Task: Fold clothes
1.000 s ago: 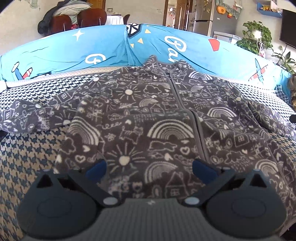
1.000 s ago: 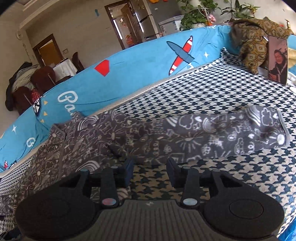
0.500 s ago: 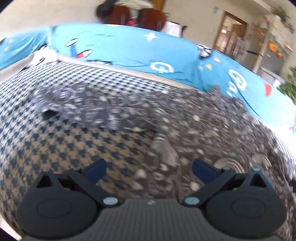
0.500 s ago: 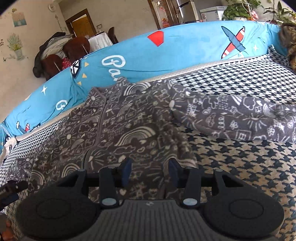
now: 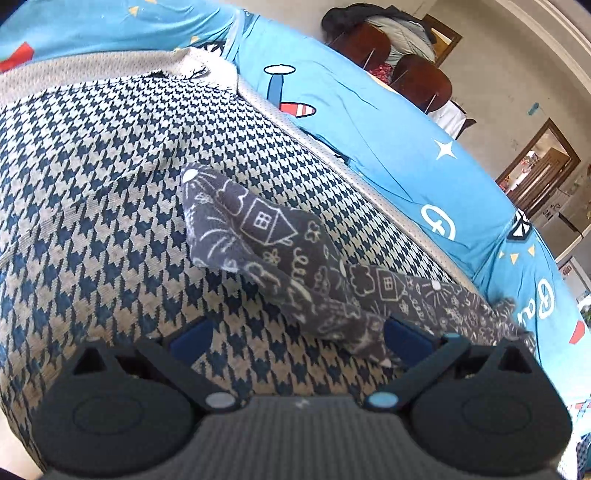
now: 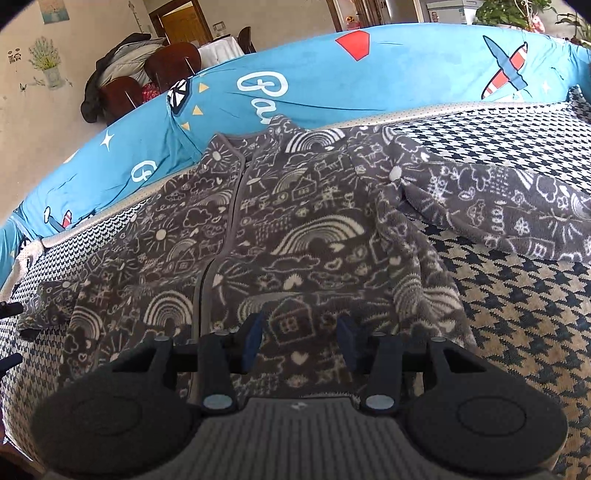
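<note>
A dark grey fleece jacket (image 6: 295,229) with white doodles lies spread flat, zip up, on the houndstooth sofa cover (image 6: 517,314). Its right sleeve (image 6: 498,214) stretches out to the right. Its left sleeve (image 5: 266,236) lies stretched across the cover, cuff at the far end. My left gripper (image 5: 299,334) is open wide just above the cover, and the sleeve's near part runs in by the right finger (image 5: 406,336). My right gripper (image 6: 300,338) hovers over the jacket's lower front, jaws partly apart with nothing pinched.
A blue sofa back (image 6: 332,74) printed with planes and letters borders the far side of the cover. A pale knitted cloth (image 5: 207,62) lies at the cover's far corner. Wooden chairs (image 6: 147,77) draped with coats stand behind the sofa, and plants (image 6: 509,11) are at the back right.
The left gripper swung left from the jacket's front to the left sleeve and rolled. The right gripper moved from the right sleeve to over the jacket's lower front. Both stayed open.
</note>
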